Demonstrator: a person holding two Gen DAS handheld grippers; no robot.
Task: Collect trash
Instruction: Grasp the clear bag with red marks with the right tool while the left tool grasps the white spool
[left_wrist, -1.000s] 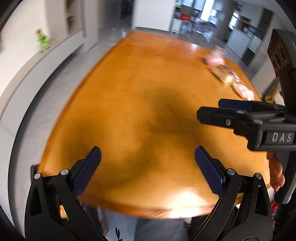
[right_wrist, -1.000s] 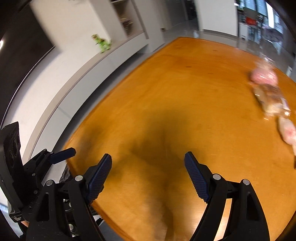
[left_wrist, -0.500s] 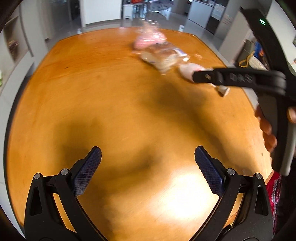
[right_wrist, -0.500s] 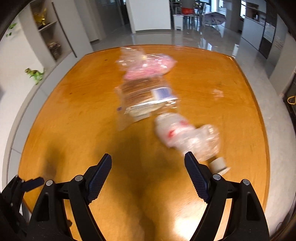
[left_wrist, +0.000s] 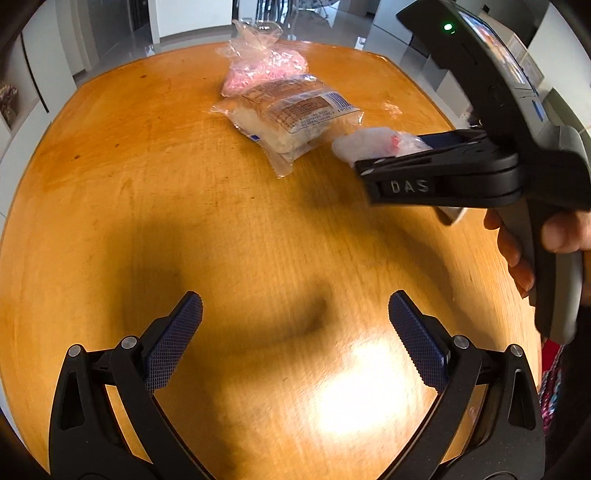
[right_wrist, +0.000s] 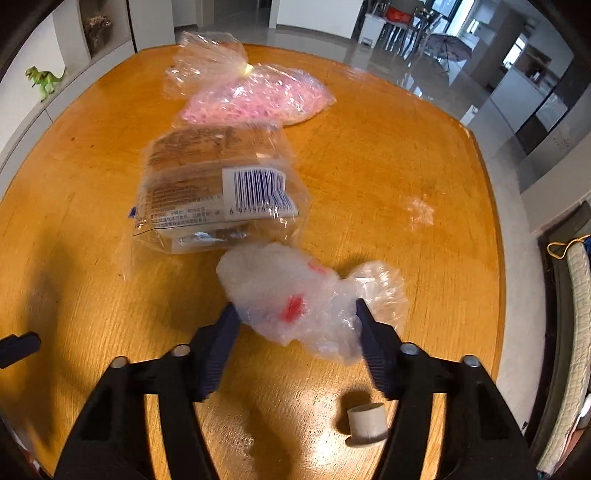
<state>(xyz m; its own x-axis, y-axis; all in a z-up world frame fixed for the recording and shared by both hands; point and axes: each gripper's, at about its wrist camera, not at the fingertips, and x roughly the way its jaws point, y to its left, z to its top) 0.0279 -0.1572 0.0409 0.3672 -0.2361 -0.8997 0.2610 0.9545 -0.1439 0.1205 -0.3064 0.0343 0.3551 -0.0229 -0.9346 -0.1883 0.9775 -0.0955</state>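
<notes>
So the wooden table (right_wrist: 388, 155) is big and rounded, and most of it is bare; the whole near half under the left gripper (left_wrist: 295, 325) is just open wood, loads of room to move around there; its jaws stand wide with nothing between them, hovering over that empty patch.

All the trash sits in a rough line running from the far edge toward the near right side; farthest out is a pink bag (right_wrist: 255, 99), its knotted clear top pointing off to the far left; just this side of it, touching or overlapping, is a clear bread wrapper (right_wrist: 218, 192) with a barcode label, long axis running roughly along that same line; then a crumpled clear plastic bag (right_wrist: 295, 299) with a red mark on it, lying crosswise, long axis left-to-right as the right gripper sees it, near end touching the wrapper's corner.

The right gripper (right_wrist: 295, 314) is straddling that crumpled bag, jaws closing in on it, bag between them; the right pad looks about touching the plastic, the left one I can't really tell.

A small grey cap (right_wrist: 367, 424) sits just beside the right finger, close to the near right table edge; a scrap of clear film (right_wrist: 419, 212) lies alone off to the right, well apart from the pile.
</notes>
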